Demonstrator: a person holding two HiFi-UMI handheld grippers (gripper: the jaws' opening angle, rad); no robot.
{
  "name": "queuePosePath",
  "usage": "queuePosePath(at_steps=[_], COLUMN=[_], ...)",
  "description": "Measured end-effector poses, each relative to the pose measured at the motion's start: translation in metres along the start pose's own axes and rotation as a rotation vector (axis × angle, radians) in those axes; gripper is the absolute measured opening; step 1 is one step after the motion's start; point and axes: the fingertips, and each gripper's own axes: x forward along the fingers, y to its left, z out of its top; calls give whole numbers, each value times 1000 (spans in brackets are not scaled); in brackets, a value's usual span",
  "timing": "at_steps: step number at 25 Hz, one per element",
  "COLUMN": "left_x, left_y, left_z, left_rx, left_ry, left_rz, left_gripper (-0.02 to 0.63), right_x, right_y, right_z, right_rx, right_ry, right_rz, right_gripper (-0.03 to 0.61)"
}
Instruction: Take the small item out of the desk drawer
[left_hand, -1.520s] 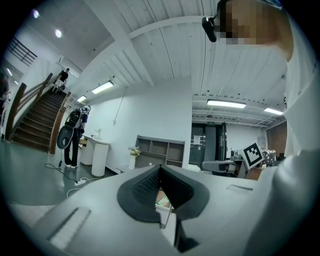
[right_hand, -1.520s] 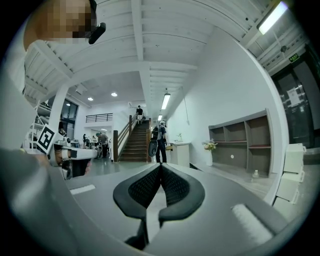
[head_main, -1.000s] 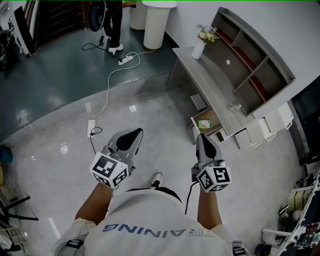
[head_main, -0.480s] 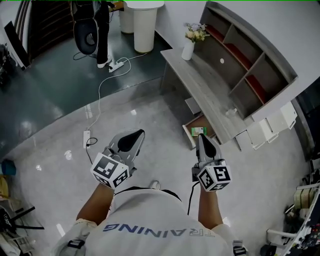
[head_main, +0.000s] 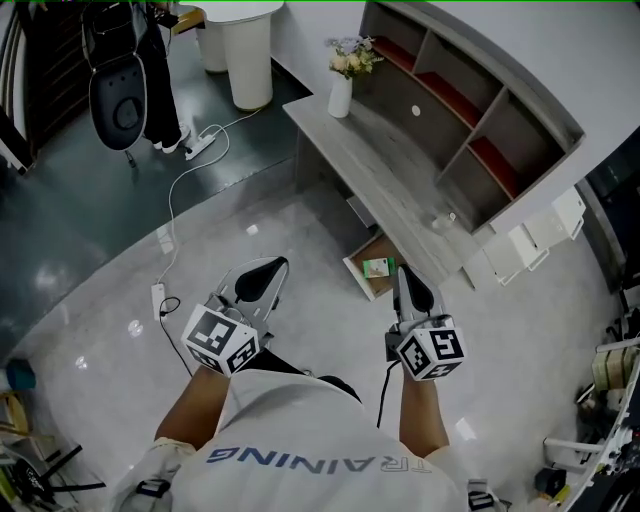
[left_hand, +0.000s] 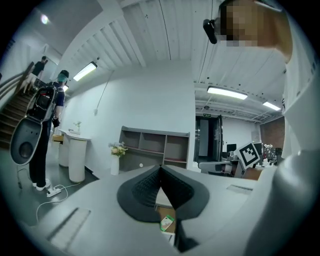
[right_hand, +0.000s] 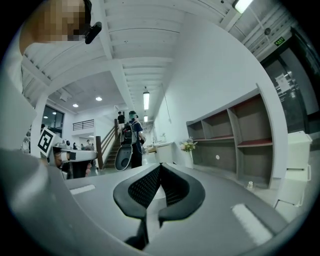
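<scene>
**Head view:** one open wooden drawer (head_main: 364, 286) under one long grey wood desk (head_main: 370, 165). One small green-white packet (head_main: 377, 267) lies inside. Two claws, left gripper (head_main: 262, 272) and right gripper (head_main: 405, 274), both short of drawer.

**Left gripper view:** jaws pressed together, empty; packet (left_hand: 167, 223) visible below tips. Risk: unopened jaws shove packet.

**Right gripper view:** jaws pressed together, empty. Risk: flat packet slips; drawer wall blocks jaw.
</scene>
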Motion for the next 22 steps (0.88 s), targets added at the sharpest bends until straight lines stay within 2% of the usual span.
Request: queuePosePath(at_steps=[7,16,22], left_x=[63,147,192], left_y=[28,96,130], left_z=[2,33,25], left_rx=[5,35,22], left_ry=[7,37,82], left_rz=[-126,-299,-434], left_gripper=[2,2,2], right_x=[30,104,133], right_y=[-35,-51,-57], right_z=[12,36,29], right_rx=[-3,14,38], right_ry=[-29,-54,-49], right_rz=[-125,-273,-411], right_gripper=[15,15,15])
